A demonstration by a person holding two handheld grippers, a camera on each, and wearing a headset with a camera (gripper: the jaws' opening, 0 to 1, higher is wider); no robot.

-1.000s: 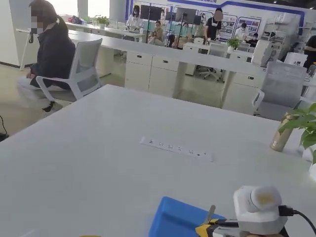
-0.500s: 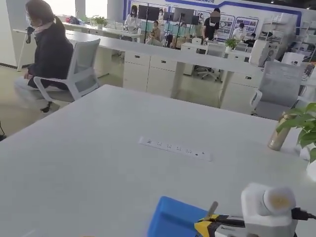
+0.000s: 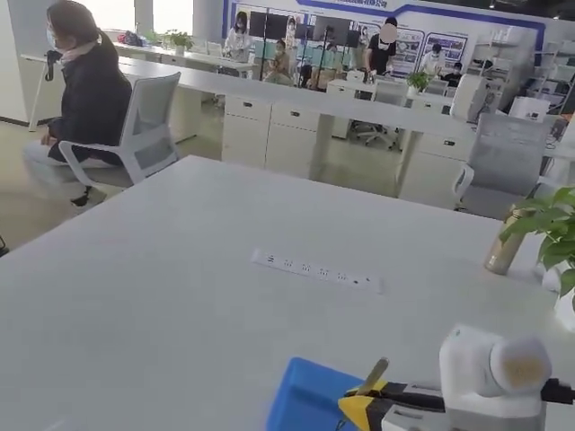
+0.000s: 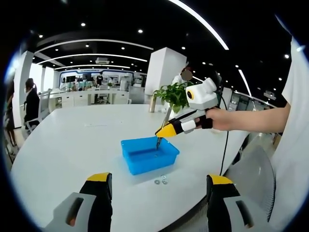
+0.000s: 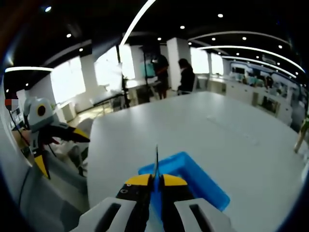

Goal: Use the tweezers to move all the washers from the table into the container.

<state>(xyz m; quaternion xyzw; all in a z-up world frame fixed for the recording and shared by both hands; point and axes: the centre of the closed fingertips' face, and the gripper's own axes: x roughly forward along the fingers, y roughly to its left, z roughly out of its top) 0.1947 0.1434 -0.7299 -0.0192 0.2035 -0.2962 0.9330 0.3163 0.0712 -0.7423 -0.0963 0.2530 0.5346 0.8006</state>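
Observation:
The blue container (image 4: 149, 153) sits on the white table (image 4: 72, 145). My right gripper (image 4: 166, 130) hangs over it, shut on the thin metal tweezers (image 4: 161, 133), whose tips reach down into the container. A few small washers (image 4: 161, 181) lie on the table just in front of the container. My left gripper (image 4: 159, 198) is open and holds nothing, nearer than the washers. In the right gripper view the tweezers (image 5: 156, 164) stick out between the shut jaws over the container (image 5: 193, 179), with the left gripper (image 5: 60, 150) off to the left. The head view has the container (image 3: 301, 400) and right gripper (image 3: 355, 413) at the bottom edge.
A white power strip (image 3: 314, 269) lies mid-table. At the table's right side stand a brass-coloured bottle (image 3: 503, 247) and a potted plant (image 3: 548, 233). A person sits in an office chair (image 3: 144, 135) beyond the far left edge. More desks and people are behind.
The head camera has shifted a little. The right gripper has edged left and down, and the rear end of the tweezers now leans more to the right.

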